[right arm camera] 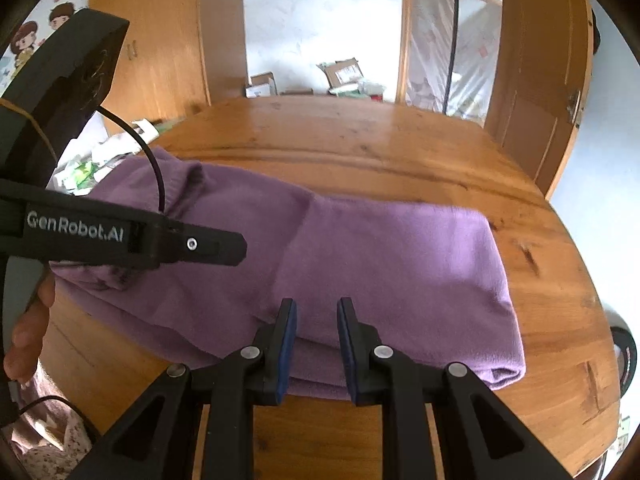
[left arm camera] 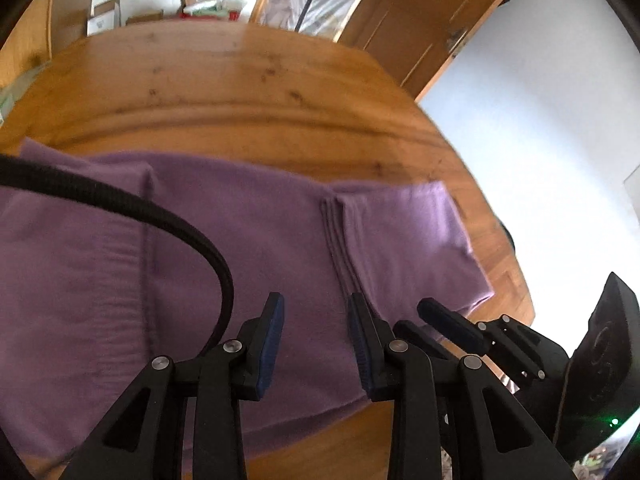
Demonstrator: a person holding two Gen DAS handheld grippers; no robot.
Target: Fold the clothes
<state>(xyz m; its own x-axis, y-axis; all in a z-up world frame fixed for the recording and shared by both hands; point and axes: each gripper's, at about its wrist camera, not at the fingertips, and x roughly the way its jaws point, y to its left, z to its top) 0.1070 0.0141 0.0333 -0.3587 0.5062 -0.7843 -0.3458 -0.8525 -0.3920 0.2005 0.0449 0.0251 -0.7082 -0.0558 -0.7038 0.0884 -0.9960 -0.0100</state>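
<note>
Your purple garment (right arm camera: 360,248) lies across the wooden bench (right arm camera: 360,148), stretched from about 9 o'clock to 3 o'clock in the right wrist view. Its right-hand part is doubled over into a thick, layered block with stacked edges showing near the front; the left-hand part, with a ribbed band, lies flatter and more rumpled. Whether more folds are wanted or this is the finished bundle, you cannot settle from here.

Your left gripper (left arm camera: 316,336) hovers over the cloth with its jaws spread and nothing between them. Your right gripper (right arm camera: 317,344) sits at the front edge of the folded block at 6 o'clock, jaws spread, apparently holding nothing.

Watch these risks. If you pinch at the front edge, you may catch only the top layer, and the stack would peel apart as you lift. The black cable (left arm camera: 160,216) drapes across the cloth at 9 o'clock; it could drag and spoil the fold. The two tools stand close together, so they could knock each other. The right end lies near the bench's rim and could slide off.
</note>
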